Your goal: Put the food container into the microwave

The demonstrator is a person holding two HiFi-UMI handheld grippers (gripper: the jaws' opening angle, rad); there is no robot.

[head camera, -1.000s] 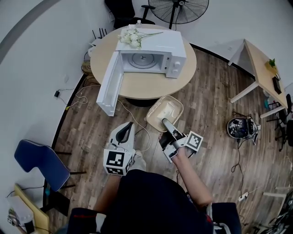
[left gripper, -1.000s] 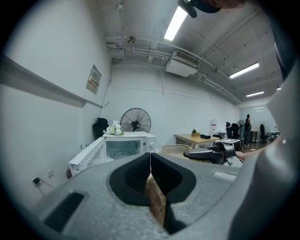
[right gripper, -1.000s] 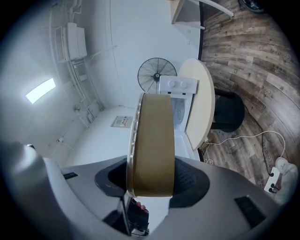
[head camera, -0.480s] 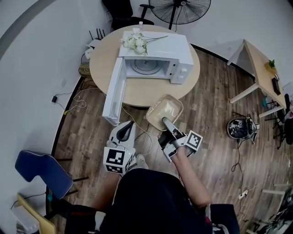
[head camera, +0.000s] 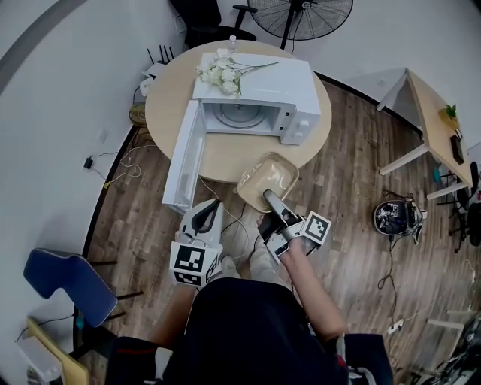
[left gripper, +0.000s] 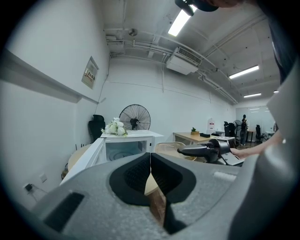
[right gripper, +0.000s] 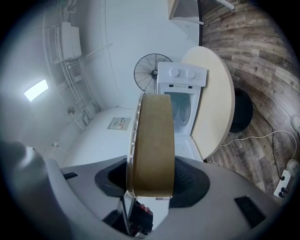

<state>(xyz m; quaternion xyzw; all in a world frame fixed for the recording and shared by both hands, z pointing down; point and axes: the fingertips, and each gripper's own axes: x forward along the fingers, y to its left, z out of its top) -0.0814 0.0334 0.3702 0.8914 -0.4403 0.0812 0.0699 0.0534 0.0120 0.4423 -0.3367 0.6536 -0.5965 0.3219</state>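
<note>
Right gripper (right gripper: 150, 183) jaws are pressed onto the near wall of the food container (right gripper: 152, 145), which is seen edge-on from there, so its inside is hidden. In the head view the right gripper (head camera: 269, 200) covers the near rim of the food container (head camera: 268, 177); pale contents are glimpsed but cannot be identified. The container is held over the near edge of the round table (head camera: 225, 150), in front of the microwave (head camera: 259, 83) and not inside it. Left gripper (left gripper: 150, 161) jaws are closed together with nothing between them, and the left gripper (head camera: 212, 206) is held just beside the right one. The microwave door (head camera: 183, 162) is swung open past the table edge. White flowers (head camera: 219, 71) lie on the microwave, while a fan (head camera: 312, 11) is cut off at the top.
</note>
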